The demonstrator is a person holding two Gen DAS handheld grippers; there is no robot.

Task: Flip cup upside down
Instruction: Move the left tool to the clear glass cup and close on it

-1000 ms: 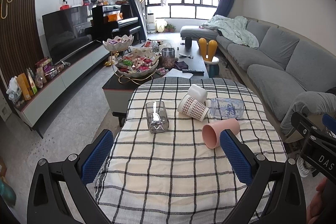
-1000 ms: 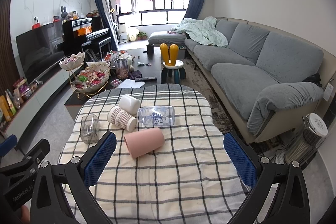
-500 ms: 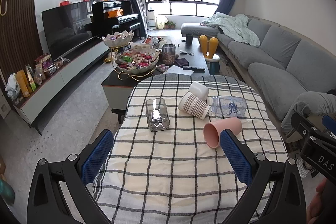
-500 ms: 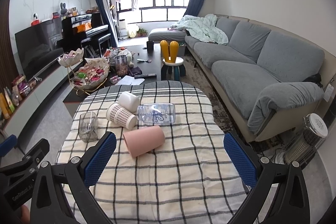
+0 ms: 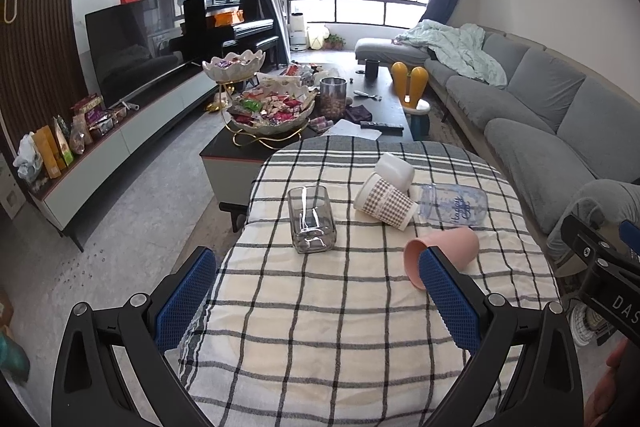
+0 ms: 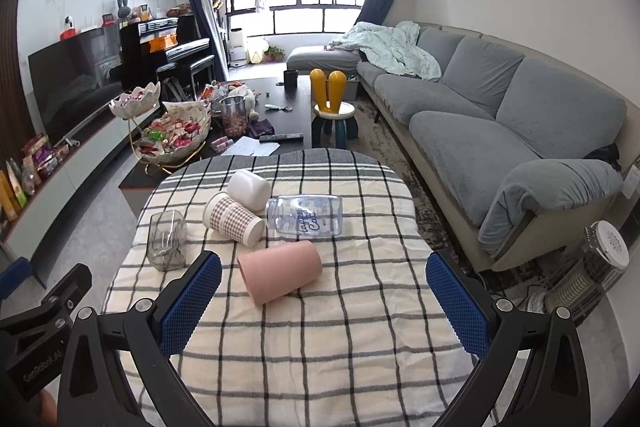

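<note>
Several cups lie on a checked tablecloth (image 5: 320, 307). A pink cup (image 5: 452, 247) (image 6: 280, 271) lies on its side, nearest to me. Behind it lie a clear plastic cup with blue writing (image 5: 454, 205) (image 6: 306, 217), a checked paper-style cup (image 5: 386, 201) (image 6: 234, 219) and a white cup (image 5: 394, 169) (image 6: 249, 187). A clear square glass (image 5: 312, 219) (image 6: 167, 239) stands upright at the left. My left gripper (image 5: 316, 303) is open and empty above the near cloth. My right gripper (image 6: 324, 301) is open and empty, just short of the pink cup.
A dark coffee table (image 5: 384, 107) with snack bowls (image 5: 272, 111) stands beyond the round table. A grey sofa (image 6: 500, 115) runs along the right. A TV unit (image 5: 132, 131) lines the left wall. A small heater (image 6: 592, 267) sits on the floor at right.
Both views have drifted slightly forward and down towards the table. The cups have not moved. Both grippers stay open.
</note>
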